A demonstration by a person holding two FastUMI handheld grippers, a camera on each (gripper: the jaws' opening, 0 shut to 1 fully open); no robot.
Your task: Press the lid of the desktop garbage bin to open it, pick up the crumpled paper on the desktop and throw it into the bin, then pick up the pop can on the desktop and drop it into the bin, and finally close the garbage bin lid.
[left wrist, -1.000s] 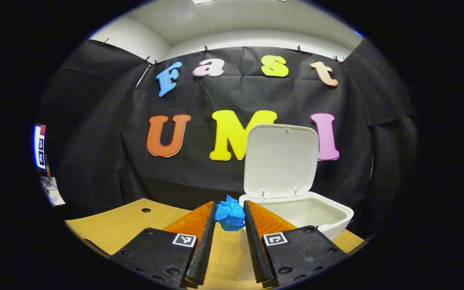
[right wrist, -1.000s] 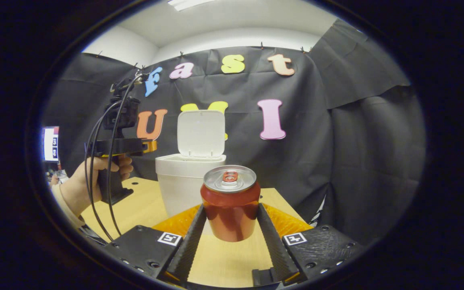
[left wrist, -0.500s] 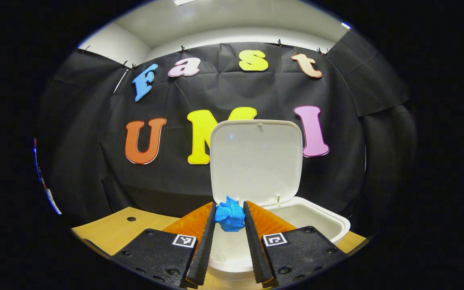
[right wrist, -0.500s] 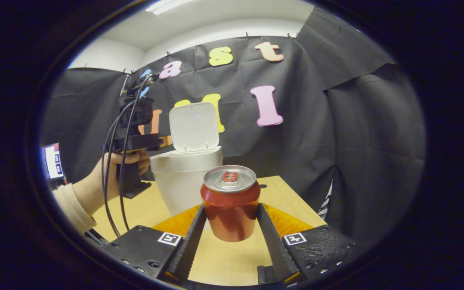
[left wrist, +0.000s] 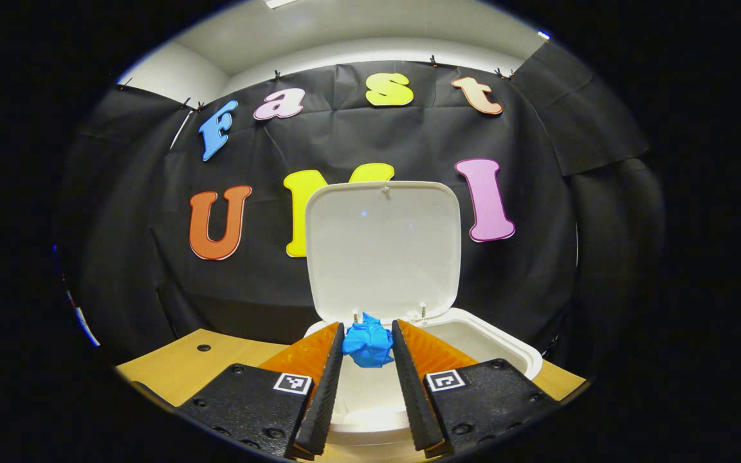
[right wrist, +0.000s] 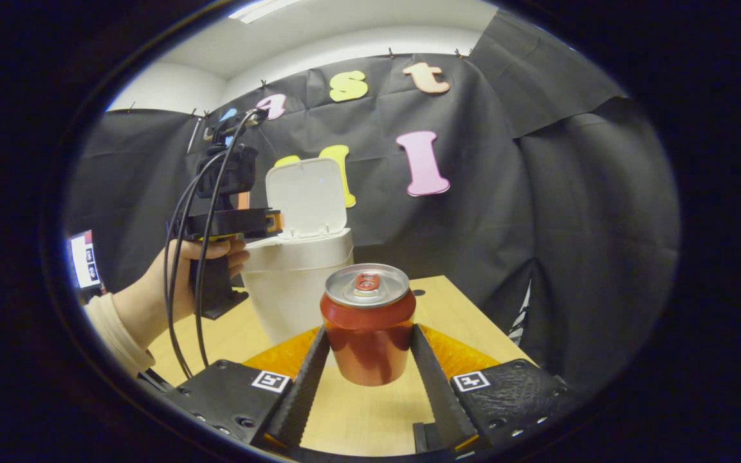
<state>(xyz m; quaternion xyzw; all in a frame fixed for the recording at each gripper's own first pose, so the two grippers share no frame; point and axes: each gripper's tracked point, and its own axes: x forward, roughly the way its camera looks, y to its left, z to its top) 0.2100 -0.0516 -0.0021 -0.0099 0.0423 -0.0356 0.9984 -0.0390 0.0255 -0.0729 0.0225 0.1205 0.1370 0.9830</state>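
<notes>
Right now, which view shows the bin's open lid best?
The left gripper view: the lid faces the camera, upright above the bin. In the right gripper view it is smaller, farther off, its lower left behind the left tool.

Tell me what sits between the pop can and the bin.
Only bare desktop: in the right gripper view the can, clamped in the right tool, stands apart from the bin.

Left gripper view: bin (left wrist: 505,347) front wall & near rim hidden behind the gripper's own fingers; floor of bin not visible. Desk (left wrist: 216,360) cut off by pic's lower edge. Right gripper view: left gripper (right wrist: 271,222) tips overlap bin rim, so paper can't be made out. Pop can (right wrist: 368,325) sides partly covered by fingers. Small screen (right wrist: 84,259) at left edge too small to tell.
</notes>
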